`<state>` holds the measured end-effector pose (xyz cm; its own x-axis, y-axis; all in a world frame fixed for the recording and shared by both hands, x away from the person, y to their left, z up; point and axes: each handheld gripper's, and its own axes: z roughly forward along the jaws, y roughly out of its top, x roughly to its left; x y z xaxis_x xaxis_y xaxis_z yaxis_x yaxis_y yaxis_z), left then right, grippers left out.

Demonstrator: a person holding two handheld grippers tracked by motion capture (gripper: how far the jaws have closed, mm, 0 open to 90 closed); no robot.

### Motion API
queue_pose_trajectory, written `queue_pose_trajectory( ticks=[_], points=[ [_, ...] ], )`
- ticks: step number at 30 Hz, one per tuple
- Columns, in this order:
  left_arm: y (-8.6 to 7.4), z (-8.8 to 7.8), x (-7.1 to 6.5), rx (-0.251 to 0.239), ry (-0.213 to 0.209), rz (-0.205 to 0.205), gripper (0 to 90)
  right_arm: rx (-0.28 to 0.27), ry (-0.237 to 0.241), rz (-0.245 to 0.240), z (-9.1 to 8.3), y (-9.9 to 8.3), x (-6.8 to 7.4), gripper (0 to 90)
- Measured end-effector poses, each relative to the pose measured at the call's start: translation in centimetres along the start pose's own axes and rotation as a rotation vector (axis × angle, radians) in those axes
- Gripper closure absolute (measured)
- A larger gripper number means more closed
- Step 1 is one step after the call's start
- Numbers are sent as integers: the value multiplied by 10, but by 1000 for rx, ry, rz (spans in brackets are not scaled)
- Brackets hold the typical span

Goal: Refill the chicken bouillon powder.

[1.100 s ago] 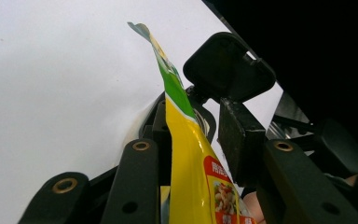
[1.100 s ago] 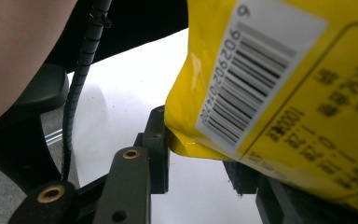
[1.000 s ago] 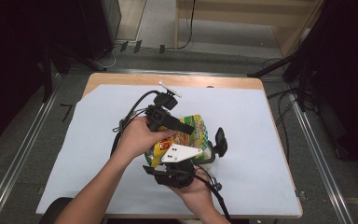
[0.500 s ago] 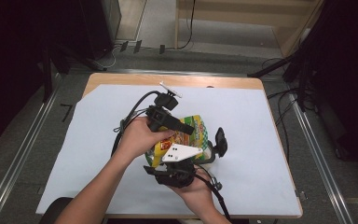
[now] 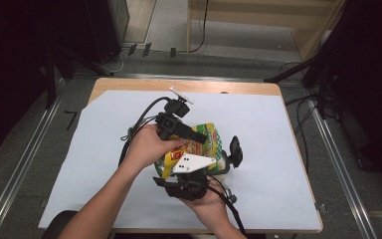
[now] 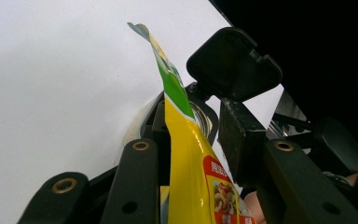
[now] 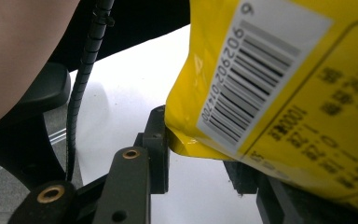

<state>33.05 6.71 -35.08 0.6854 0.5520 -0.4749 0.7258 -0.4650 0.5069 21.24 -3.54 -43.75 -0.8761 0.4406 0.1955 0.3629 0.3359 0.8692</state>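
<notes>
We hold the yellow bag (image 5: 195, 145) over the white sheet (image 5: 288, 149), our left gripper (image 6: 191, 154) clamping its edge and our right gripper (image 7: 200, 154) gripping its bottom corner.

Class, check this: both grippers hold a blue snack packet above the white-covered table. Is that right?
The colour is wrong. The snack packet is yellow with a green top edge, as the left gripper view shows; the left gripper and right gripper do hold it above the white-covered table.

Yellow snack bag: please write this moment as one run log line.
yellow snack bag: held above table | left gripper: shut on bag | right gripper: shut on bag
</notes>
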Motion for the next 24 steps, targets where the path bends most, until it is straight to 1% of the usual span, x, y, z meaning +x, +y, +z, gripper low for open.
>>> queue_pose_trajectory(
  ticks=[24],
  points=[
    [-1,-1,-2,-6,2,5,694,-3,-9,-14,0,0,1,661]
  ],
)
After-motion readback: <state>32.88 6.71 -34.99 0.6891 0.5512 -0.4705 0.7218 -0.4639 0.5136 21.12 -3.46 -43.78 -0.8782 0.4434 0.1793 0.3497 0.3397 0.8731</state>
